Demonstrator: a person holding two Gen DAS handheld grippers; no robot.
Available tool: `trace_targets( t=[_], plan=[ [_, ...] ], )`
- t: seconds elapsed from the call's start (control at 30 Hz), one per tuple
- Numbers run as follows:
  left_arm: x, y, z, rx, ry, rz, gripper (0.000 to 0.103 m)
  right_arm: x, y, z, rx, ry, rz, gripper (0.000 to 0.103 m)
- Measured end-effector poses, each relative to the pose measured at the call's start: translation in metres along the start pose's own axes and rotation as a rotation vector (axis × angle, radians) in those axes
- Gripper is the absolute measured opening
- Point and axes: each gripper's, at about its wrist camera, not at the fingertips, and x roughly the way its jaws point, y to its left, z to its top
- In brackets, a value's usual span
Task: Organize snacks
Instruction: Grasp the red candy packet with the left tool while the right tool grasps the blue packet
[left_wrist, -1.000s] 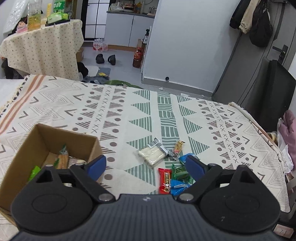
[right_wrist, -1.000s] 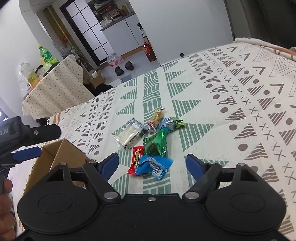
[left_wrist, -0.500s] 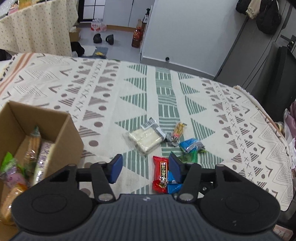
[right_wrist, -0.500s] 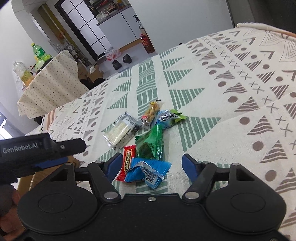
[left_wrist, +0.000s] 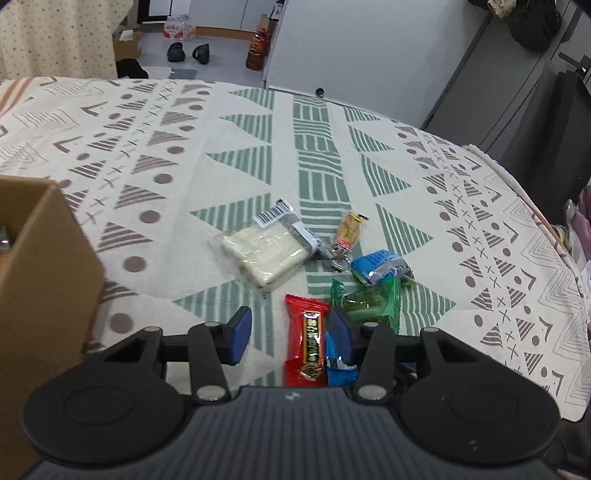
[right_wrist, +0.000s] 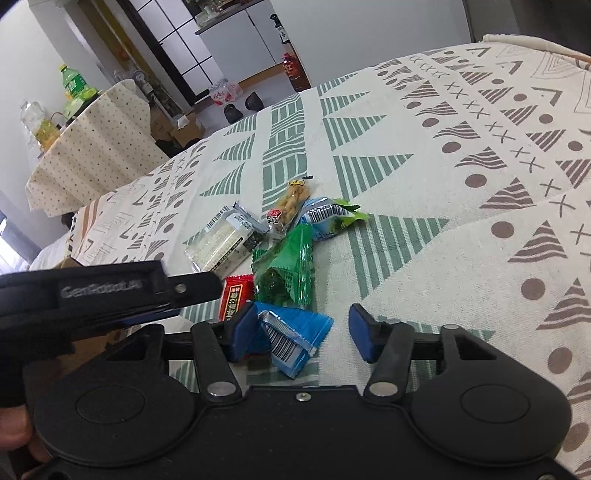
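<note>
Loose on the patterned cloth: one clear packet of white wafers, one slim clear packet of tan snacks, one red foil bar, one green crinkled wrapper, two blue foil packets; one brown cardboard box.
</note>
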Motion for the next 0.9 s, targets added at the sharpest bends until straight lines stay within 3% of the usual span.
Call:
trace_targets(
  t=[0.1, 0.47, 0.57, 0.63, 0.73, 0.8, 0.9],
  plan=[
    [0.006, -0.003, -0.002, 0.010, 0.011, -0.006, 0.046, -0.005, -0.003, 0.001, -0.006, 0.003, -0.013, 0.044],
    [0.018, -0.014, -0.016, 0.065, 0.046, -0.012, 0.046, -0.021, -0.019, 0.004, -0.010, -0.033, -0.107, 0.048],
    [0.019, -0.015, -0.019, 0.080, 0.040, 0.009, 0.038, -0.021, -0.020, 0.002, -0.005, -0.032, -0.112, 0.055],
    [0.019, -0.014, -0.019, 0.085, 0.038, 0.028, 0.027, -0.015, -0.020, 0.000, 0.006, -0.021, -0.105, 0.056],
    [0.018, -0.013, -0.019, 0.092, 0.035, 0.047, 0.020, -0.008, -0.012, -0.003, -0.040, -0.023, -0.129, 0.057],
    [0.015, -0.013, -0.019, 0.094, 0.031, 0.048, 0.019, -0.007, -0.008, -0.003, -0.051, -0.018, -0.120, 0.041],
    [0.007, -0.010, -0.021, 0.083, 0.023, 0.046, 0.019, -0.010, -0.008, -0.002, -0.048, -0.014, -0.108, 0.032]
  ],
)
